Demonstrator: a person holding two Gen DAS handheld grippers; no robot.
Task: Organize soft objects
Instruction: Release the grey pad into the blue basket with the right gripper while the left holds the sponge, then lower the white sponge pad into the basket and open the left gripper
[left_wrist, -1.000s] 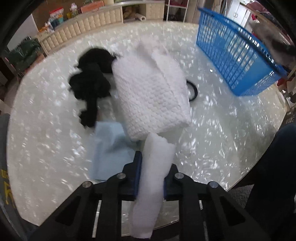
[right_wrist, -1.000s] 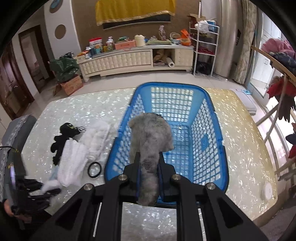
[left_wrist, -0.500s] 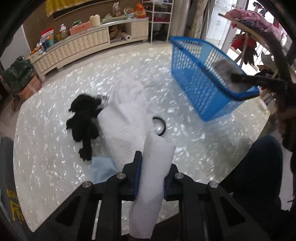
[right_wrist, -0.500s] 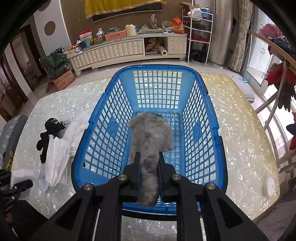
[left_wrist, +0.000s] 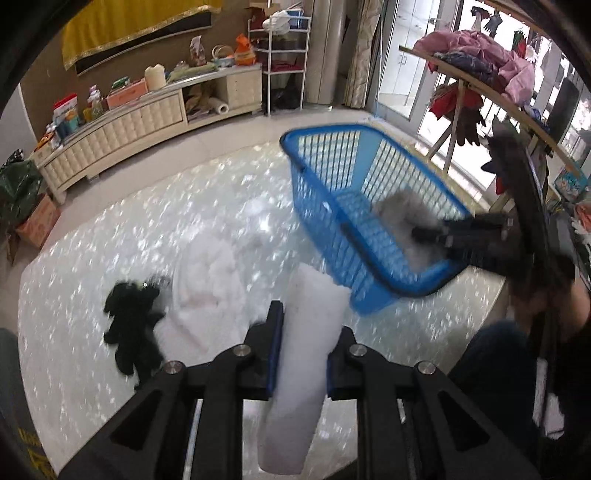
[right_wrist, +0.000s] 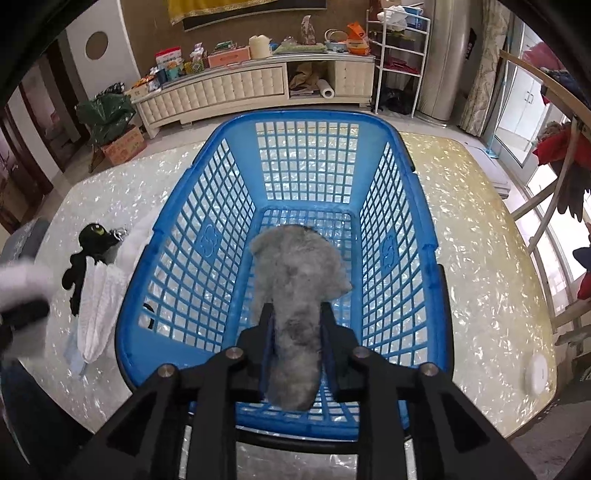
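Observation:
My left gripper (left_wrist: 301, 314) is shut on a white fluffy cloth (left_wrist: 299, 369) and holds it above the table, close to the near left corner of the blue basket (left_wrist: 325, 229). My right gripper (right_wrist: 295, 306) is shut on a grey furry piece (right_wrist: 295, 277) and holds it inside the blue basket (right_wrist: 221, 147), over its floor. The right gripper also shows in the left wrist view (left_wrist: 424, 232), reaching in over the basket's near rim. A black plush toy (left_wrist: 133, 325) and a white knitted cloth (left_wrist: 207, 288) lie on the table left of the basket.
The pearly white table (right_wrist: 480, 258) carries a black ring (right_wrist: 147, 314) beside the basket and a small white disc (right_wrist: 535, 374) at the right edge. A light blue cloth (right_wrist: 75, 360) lies under the knitted one. A clothes rack (left_wrist: 480, 74) stands right of the table.
My left gripper has risen and swung right with the white cloth, nearer the basket. My right gripper has gone deeper into the basket with the grey piece.

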